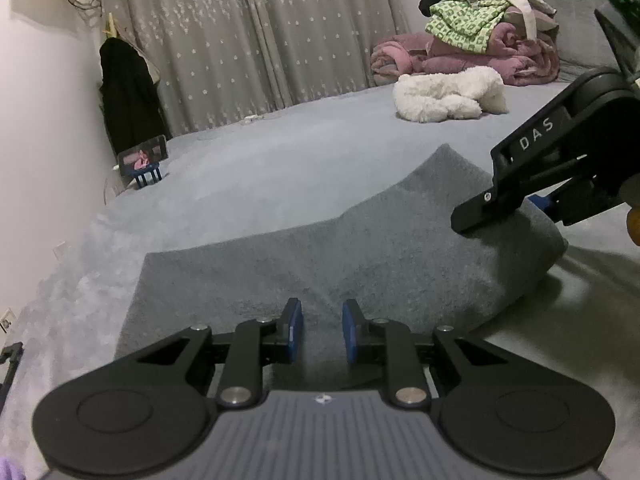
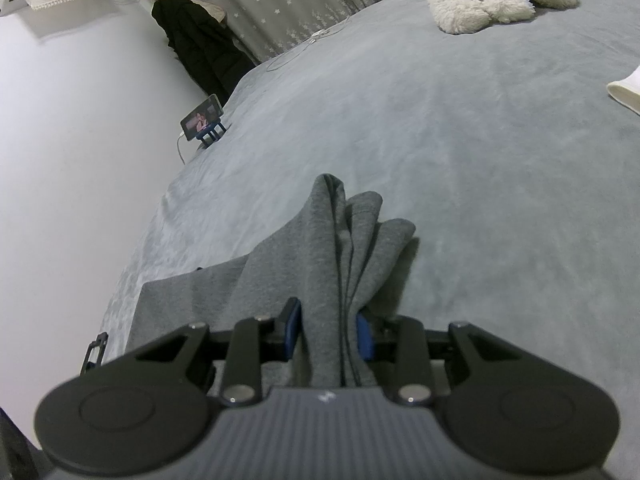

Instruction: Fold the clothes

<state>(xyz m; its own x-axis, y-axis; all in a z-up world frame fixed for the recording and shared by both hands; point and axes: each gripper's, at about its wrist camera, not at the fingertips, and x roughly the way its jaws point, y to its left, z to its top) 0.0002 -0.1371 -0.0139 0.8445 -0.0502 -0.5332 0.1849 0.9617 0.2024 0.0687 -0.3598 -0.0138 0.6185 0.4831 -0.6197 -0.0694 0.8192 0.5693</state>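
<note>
Grey knit garment (image 1: 320, 256) spread on bed (image 1: 248, 184), directly ahead of and under left claw (image 1: 322, 332); right edge lifted. Right claw (image 2: 330, 326) clamped on bunched layers of that edge, folds fanning out ahead of its tips. Left claw pads apart, gripping nothing, hovering over near hem. Advice: carry lifted edge across toward left claw, keep layers bunched evenly, pin near hem with left claw before release. Bed cover plush grey, soft. Beyond claws: white fluffy item (image 1: 448, 94), clothes pile (image 1: 480, 36), starred curtain (image 1: 248, 40), phone on stand (image 1: 144, 156).
</note>
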